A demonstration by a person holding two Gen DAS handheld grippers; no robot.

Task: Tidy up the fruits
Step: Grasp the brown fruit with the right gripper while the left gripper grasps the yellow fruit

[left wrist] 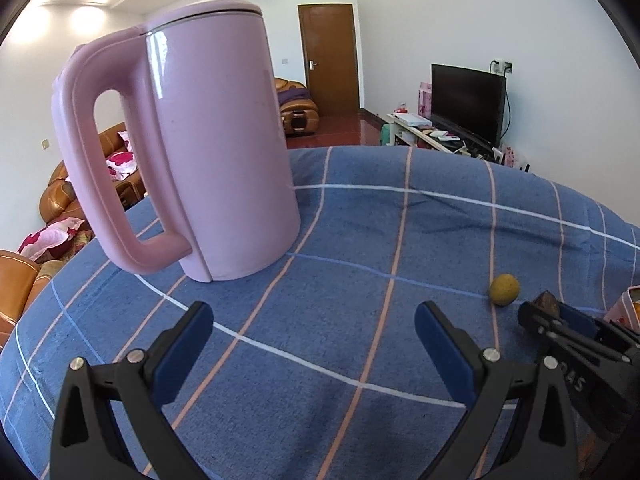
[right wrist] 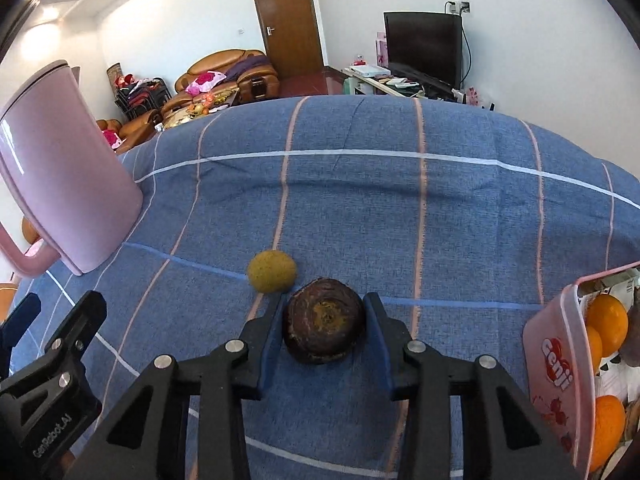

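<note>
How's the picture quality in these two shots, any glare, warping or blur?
Left wrist view: fisheye bends the tablecloth lines, window glare streaks the pink kettle, ceiling lights bloom. Right wrist view: same bending, dark corners, dark fruit sharp.

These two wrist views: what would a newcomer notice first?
First, the big pink kettle standing on the left of the blue checked cloth. Then the dark brown fruit between the pads of the right hand-held gripper, a small yellow fruit just behind it, and oranges in a pink box at right.
</note>
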